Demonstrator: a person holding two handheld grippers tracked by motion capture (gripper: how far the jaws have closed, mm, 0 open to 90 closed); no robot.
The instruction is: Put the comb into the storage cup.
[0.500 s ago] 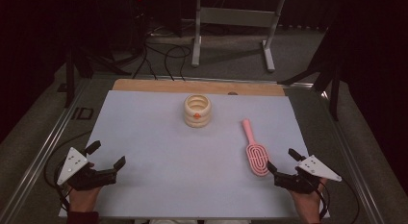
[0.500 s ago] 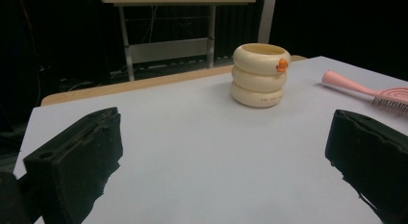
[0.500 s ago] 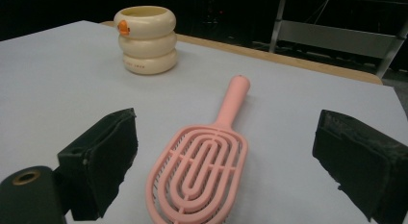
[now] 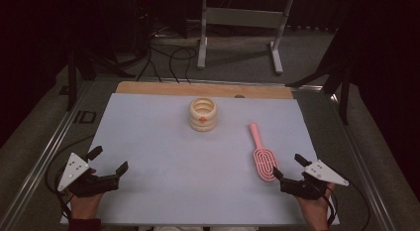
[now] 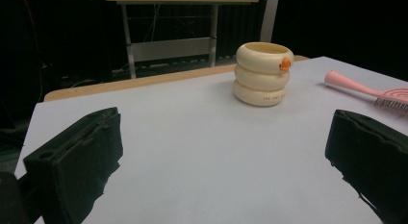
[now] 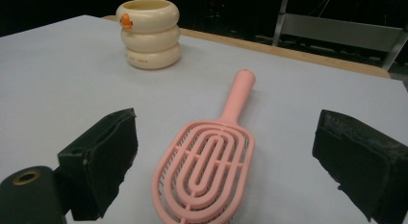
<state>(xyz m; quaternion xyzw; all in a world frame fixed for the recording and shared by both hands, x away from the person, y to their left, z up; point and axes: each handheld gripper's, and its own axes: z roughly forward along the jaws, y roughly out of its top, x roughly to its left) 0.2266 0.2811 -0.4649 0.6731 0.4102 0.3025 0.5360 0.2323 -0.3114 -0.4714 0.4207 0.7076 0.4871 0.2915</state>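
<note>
A cream ribbed cup [image 4: 203, 114] with an orange beak mark stands upright at the far middle of the white table top [image 4: 163, 156]. A pink vented hairbrush [image 4: 262, 156] lies flat to its right, handle pointing away. My right gripper [image 4: 288, 165] rests at the near right, open, its jaws just short of the brush head [image 6: 207, 171]. The left gripper [image 4: 108, 159] rests at the near left, open, nothing between its jaws. Ahead of the left gripper stand the cup [image 5: 262, 73] and the brush [image 5: 370, 92].
A wooden strip [image 4: 203, 88] runs along the table's far edge. Metal rails [image 4: 44, 156] flank the table. Beyond it stand a metal frame [image 4: 237, 23] and loose cables [image 4: 163, 57] on a dark floor.
</note>
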